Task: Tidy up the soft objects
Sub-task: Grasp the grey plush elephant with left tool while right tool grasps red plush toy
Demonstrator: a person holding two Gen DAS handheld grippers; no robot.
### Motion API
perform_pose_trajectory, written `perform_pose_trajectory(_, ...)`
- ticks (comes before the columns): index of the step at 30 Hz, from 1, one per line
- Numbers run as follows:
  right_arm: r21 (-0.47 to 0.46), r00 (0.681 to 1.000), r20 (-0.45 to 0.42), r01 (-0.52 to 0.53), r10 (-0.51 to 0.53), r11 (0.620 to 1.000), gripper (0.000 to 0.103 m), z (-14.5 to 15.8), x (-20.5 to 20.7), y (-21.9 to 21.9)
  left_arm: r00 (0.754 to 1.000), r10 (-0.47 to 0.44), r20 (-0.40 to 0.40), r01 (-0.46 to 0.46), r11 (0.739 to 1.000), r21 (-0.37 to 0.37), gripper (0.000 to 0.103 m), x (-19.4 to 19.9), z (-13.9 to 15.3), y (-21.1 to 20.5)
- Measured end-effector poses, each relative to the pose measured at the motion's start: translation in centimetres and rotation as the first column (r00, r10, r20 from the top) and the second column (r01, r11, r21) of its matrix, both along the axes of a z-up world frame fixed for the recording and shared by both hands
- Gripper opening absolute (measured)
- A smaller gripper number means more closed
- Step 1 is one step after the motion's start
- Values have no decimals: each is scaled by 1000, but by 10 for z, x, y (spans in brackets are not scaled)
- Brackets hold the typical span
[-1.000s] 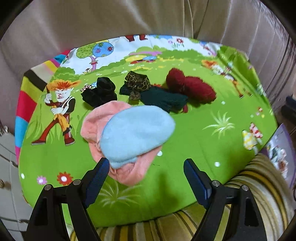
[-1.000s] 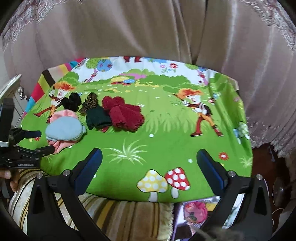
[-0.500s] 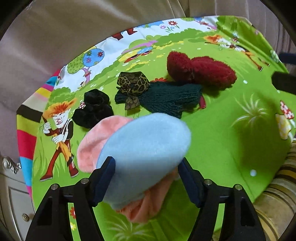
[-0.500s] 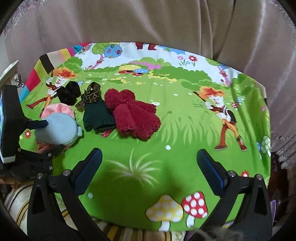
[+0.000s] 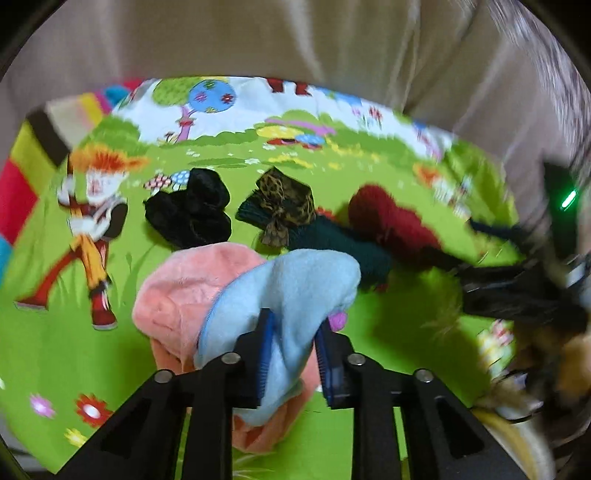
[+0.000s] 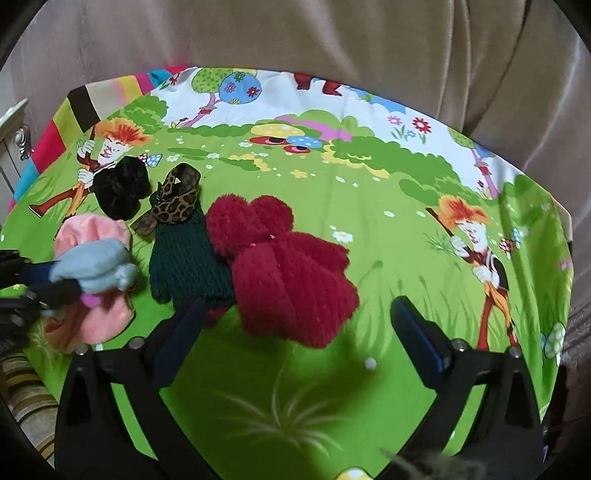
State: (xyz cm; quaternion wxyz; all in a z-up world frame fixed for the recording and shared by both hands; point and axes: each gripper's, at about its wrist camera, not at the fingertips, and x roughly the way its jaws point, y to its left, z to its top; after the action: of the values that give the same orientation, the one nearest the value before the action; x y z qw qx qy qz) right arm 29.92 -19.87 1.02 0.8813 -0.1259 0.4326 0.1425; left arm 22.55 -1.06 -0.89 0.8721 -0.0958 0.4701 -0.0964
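Note:
My left gripper [image 5: 293, 321] is closing, and its pads pinch a light blue fleece piece [image 5: 303, 284] that lies on a pink fleece piece [image 5: 184, 299]. Behind them sit a black velvet item [image 5: 192, 218], a leopard-print bow [image 5: 284, 206], a dark green knit [image 5: 343, 243] and a red fuzzy knit [image 5: 391, 221]. My right gripper [image 6: 297, 310] is wide apart and just starting to close. The near edge of the red fuzzy knit [image 6: 288, 266] reaches between its fingers without touching the pads. The left gripper [image 6: 40, 280] shows at that view's left edge.
Everything lies on a bright green cartoon-print sheet [image 6: 369, 206]. A beige curtain [image 6: 295, 33] hangs behind it. A striped cushion [image 6: 26, 398] borders the near left edge, and a pale cabinet [image 6: 14, 125] stands at the far left.
My left gripper moved in over the light blue fleece and closed on it, bunching it up. My right gripper moved forward and down toward the red fuzzy knit.

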Motion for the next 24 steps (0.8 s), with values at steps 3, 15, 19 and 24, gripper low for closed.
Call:
perform_pose_trajectory(3, -10, 1000, -16, -7, 7, 1000, 88, -8, 10, 5, 999, 36, 23, -34, 996, -82, 18, -6, 7, 10)
perform_pose_trajectory(15, 33, 996, -89, 2, 1, 999, 37, -32, 30, 2, 998, 47, 46, -40, 989, -143, 13, -12, 12, 15)
perform_pose_trajectory(19, 53, 997, -77, 19, -15, 998, 27, -23, 23, -3, 998, 44, 54, -36, 988, -153, 12, -16, 16, 12)
perform_pose_trajectory(24, 80, 998, -51, 41, -37, 996, 26, -6, 3, -14, 997, 48, 68, -36, 985, -167, 11, -23, 24, 9)
